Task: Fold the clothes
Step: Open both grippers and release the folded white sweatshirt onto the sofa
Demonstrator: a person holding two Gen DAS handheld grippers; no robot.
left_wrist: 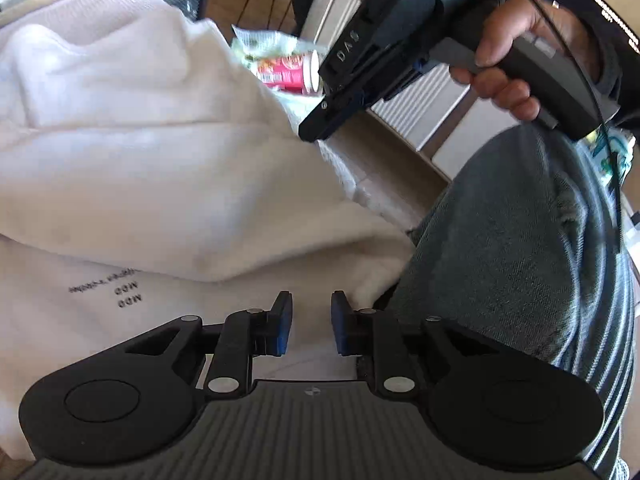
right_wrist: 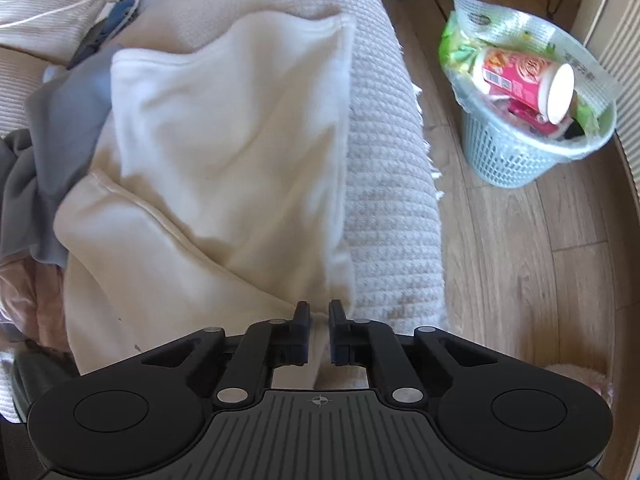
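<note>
A textured cover draped the sofa, and on it lay the cream garment, partly folded, with grey clothing bunched at its far side. A lined waste basket stood on the wooden floor. The right gripper had its jaws nearly together, a fold of the cream garment between them. The left gripper hovered over the printed part of the garment, jaws narrowly apart, gripping nothing.

Left gripper fingers narrowly parted, right gripper fingers nearly closed, angled downward
</note>
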